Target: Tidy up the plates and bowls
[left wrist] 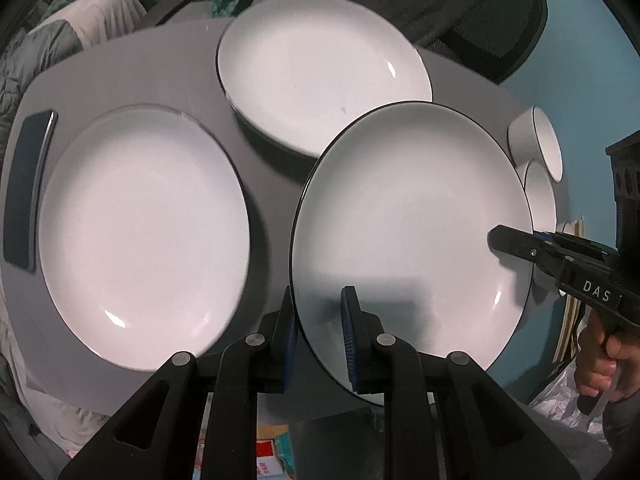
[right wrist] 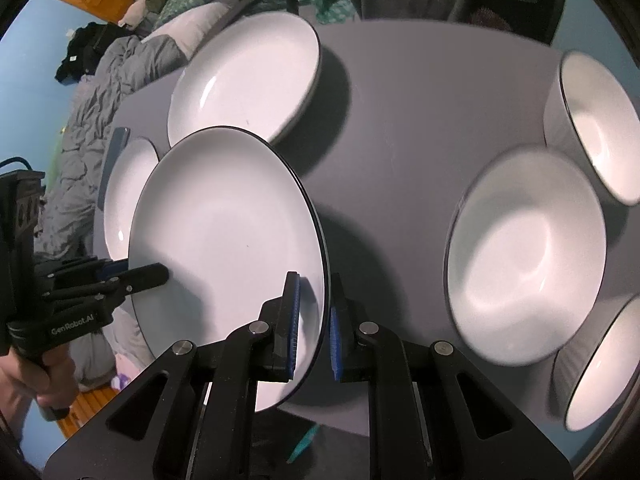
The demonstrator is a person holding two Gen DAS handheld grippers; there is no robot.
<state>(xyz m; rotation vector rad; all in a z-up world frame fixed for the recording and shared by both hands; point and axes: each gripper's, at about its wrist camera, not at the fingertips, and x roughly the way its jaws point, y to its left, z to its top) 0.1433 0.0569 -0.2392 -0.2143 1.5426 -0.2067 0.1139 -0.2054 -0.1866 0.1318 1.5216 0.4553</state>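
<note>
Held plate [left wrist: 408, 232] pinched at two opposite rim points: left gripper [left wrist: 320, 344] closed narrow over the near-left rim, right gripper [right wrist: 314, 326] closed narrow over the near-right rim, blue pads on either face. Seen from the left wrist view as the right gripper [left wrist: 516, 246] reaching in from the right; seen from the right wrist view as the left gripper [right wrist: 144, 276] reaching in from the left.

Plate apparently clear of the grey table [right wrist: 400, 120], tilted, edge up toward the right claw.

Left of the left claw and flat on the table: second plate [left wrist: 144, 236]. Ahead of both claws: third plate [left wrist: 320, 72]. Right of the right claw: bowl [right wrist: 524, 256], with another bowl [right wrist: 600, 124] beyond it and a further bowl [right wrist: 600, 368] nearer. Far left of the left claw: dark phone [left wrist: 28, 188].

Risks, as judged:
- Glazed rim, thin bite only; slip out of one grip if the two hands drift apart or twist unevenly. Drop onto the table or off its near edge.
- Clipping the second plate's rim during a lowering onto it if misaligned; chip likely.
- Tilt worsening if one hand rises faster.
</note>
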